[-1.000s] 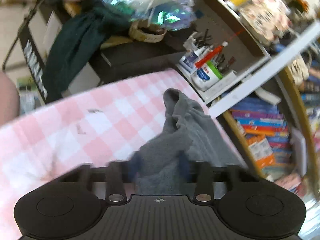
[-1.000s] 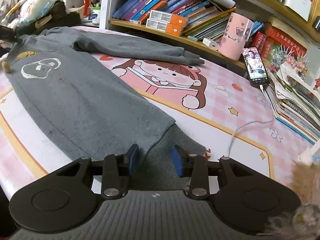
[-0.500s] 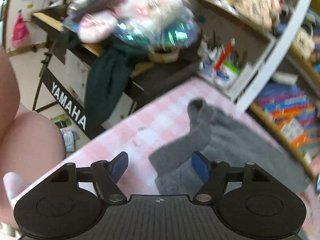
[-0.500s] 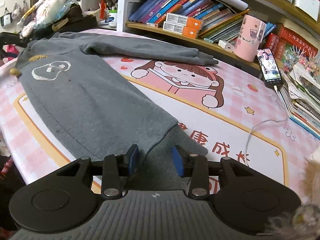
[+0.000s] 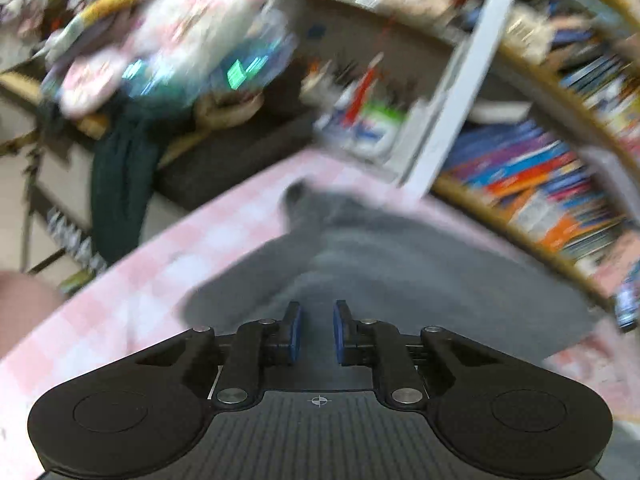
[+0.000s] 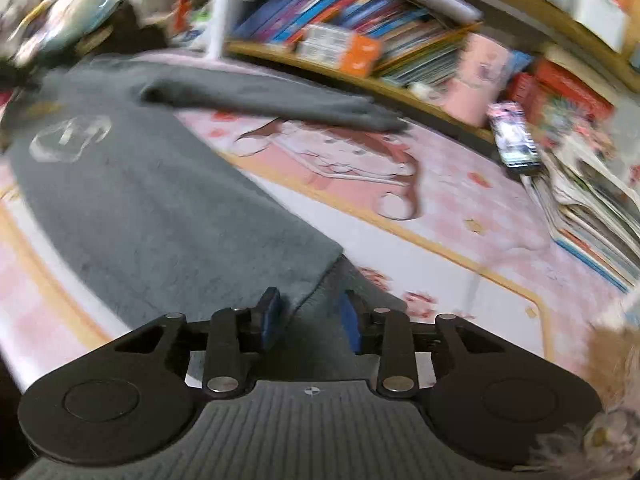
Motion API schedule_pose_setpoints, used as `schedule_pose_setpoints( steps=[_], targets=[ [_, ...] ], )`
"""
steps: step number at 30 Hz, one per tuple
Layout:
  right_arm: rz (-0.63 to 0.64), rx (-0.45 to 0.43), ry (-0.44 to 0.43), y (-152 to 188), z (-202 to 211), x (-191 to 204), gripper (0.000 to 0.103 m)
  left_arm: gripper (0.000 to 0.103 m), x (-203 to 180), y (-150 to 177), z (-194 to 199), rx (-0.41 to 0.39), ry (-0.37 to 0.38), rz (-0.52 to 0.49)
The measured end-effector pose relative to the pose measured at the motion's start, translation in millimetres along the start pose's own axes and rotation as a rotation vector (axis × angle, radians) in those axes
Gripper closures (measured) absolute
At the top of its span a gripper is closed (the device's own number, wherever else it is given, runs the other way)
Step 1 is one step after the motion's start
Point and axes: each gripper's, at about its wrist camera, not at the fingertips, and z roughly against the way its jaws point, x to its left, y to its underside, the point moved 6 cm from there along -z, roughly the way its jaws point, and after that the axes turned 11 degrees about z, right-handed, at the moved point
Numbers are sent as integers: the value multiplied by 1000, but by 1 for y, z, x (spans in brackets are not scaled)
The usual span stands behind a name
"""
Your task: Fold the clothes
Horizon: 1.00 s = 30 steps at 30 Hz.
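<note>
**Both grippers low over the grey garment**

No writing reads clearly: both views are smeared, and the print on the book spines, the orange box (image 6: 340, 46) and the tubes in the white bin (image 5: 368, 128) is beyond me. The garment's (image 6: 152, 208) chest carries a white outline drawing (image 6: 68, 140) with no letters I can make out. The mat (image 6: 440, 232) shows a cartoon girl with a book.

My left gripper (image 5: 316, 330) is closing, its blue pads nearly together with grey cloth (image 5: 400, 272) seen between and beyond them; whether they nip it I cannot tell. My right gripper (image 6: 308, 320) is closing too, with the hem's ribbed corner between its pads, and they seem to press on it.

The garment lies flat on the pink checked table (image 5: 120, 292), one sleeve (image 6: 272, 100) stretched toward the bookshelf (image 6: 360, 76). Along the far edge stand a pink cup (image 6: 480, 80) and a phone (image 6: 514, 136) with a lit screen, its white cable (image 6: 476, 284) trailing over the mat; stacked papers (image 6: 592, 200) crowd the right. In the left view a dark green cloth (image 5: 120, 184) hangs off a cluttered side surface.
</note>
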Motion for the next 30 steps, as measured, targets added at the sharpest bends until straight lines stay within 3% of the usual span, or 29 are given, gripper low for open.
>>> schedule_pose_setpoints(
  steps=[2, 5, 11, 18, 23, 30],
  targets=[
    [-14, 3, 22, 2, 0, -5, 67, 84, 3, 9, -1, -1, 33, -3],
    [-31, 4, 51, 3, 1, -10, 67, 84, 2, 13, 3, -11, 35, -11],
    [-33, -98, 7, -10, 24, -2, 67, 84, -5, 16, 17, -68, 19, -45],
    [-30, -36, -15, 1, 9, 6, 67, 84, 0, 24, 22, -35, 34, -55],
    [-108, -41, -34, 11, 7, -4, 63, 84, 8, 20, 20, -25, 54, 14],
    [-103, -44, -28, 12, 7, -3, 62, 82, -2, 28, 23, -56, 12, -53]
  ],
)
